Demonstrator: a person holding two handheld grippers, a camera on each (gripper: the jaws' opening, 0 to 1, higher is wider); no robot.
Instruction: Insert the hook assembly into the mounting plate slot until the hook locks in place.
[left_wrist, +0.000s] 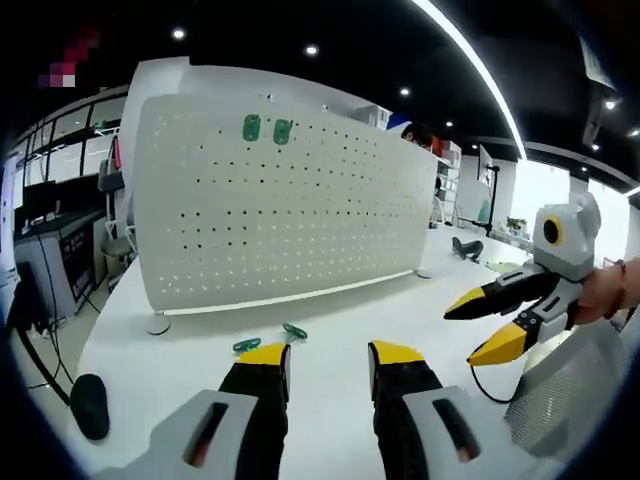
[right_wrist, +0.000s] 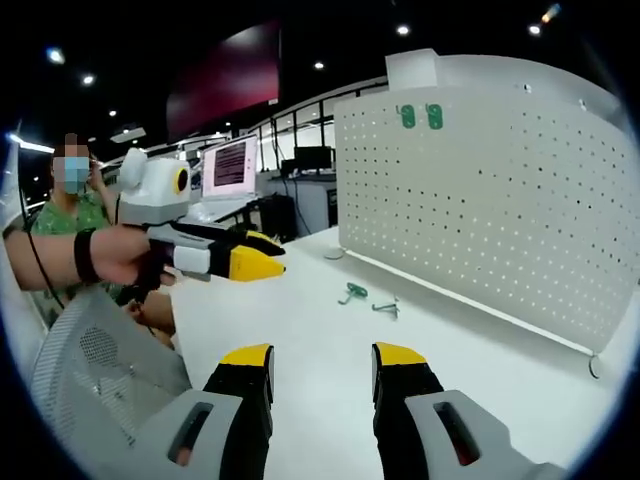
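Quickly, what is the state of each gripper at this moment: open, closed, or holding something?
Left gripper: open, holding nothing.
Right gripper: open, holding nothing.

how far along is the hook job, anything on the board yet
Two green hooks already sit high on the white pegboard. Nothing is in hand: the left tongs and right tongs are open and empty. Left to do: two more green hooks lie on the table, not yet picked up or mounted.
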